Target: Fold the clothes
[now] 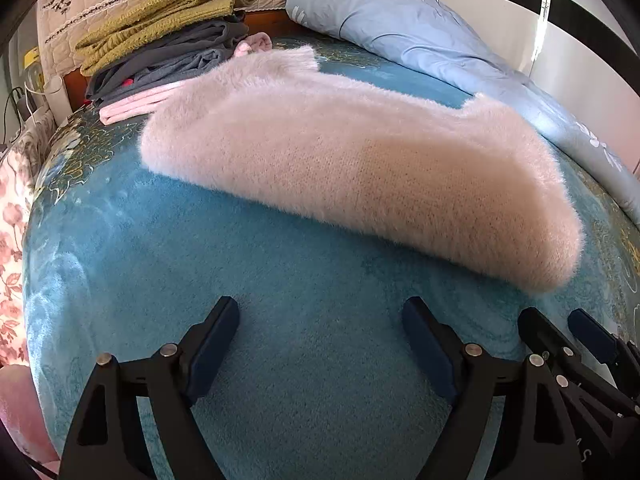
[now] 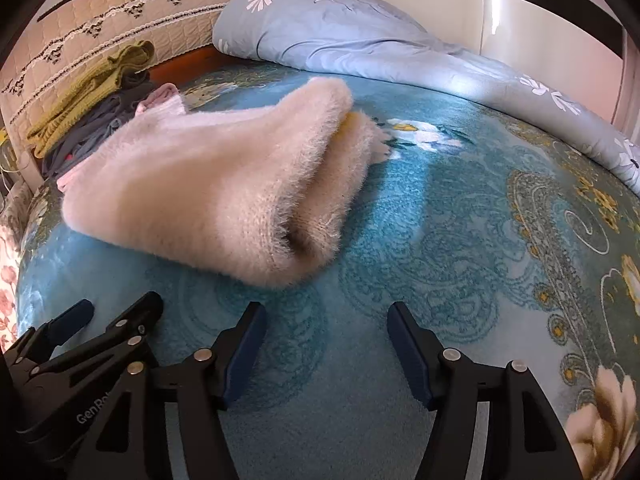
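Observation:
A fluffy pale pink sweater [image 1: 352, 160] lies folded on the teal blanket [image 1: 240, 280]; it also shows in the right wrist view [image 2: 216, 196], with its folded open end facing the camera. My left gripper [image 1: 320, 312] is open and empty, just short of the sweater's near edge. My right gripper [image 2: 326, 316] is open and empty, close to the sweater's near right corner. Each gripper shows in the other's view: the right one [image 1: 560, 324] and the left one [image 2: 116, 308], side by side above the blanket.
A stack of folded clothes [image 1: 168, 48] with an olive knit on top sits at the back left by the quilted headboard [image 2: 120, 12]. A light blue floral duvet [image 1: 420, 28] lies along the back right. The bed's left edge drops to a floral sheet [image 1: 12, 240].

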Demonstrator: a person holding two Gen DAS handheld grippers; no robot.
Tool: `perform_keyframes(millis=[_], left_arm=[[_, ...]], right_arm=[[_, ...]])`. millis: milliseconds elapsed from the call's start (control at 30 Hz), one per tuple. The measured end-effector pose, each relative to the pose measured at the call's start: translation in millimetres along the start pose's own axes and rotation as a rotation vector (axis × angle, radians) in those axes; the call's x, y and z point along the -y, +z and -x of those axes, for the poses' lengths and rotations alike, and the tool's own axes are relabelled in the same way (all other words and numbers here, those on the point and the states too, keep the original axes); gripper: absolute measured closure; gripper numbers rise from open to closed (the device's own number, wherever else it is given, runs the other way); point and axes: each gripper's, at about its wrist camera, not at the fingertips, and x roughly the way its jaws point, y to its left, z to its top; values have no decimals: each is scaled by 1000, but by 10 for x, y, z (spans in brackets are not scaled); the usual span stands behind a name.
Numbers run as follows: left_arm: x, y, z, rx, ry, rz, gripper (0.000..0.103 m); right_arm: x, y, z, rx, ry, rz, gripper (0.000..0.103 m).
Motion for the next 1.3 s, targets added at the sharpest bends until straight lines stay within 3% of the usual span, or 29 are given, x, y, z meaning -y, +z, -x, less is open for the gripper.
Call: perform_keyframes(millis=[467,1300], left_arm=[[4,2,-10,-4,-12,1,18],[-6,23,-25,-5,-22,10,18]], right_arm=[[-21,-83,66,-7,8,-6,32],[23,89,-109,-14,30,-10,31]])
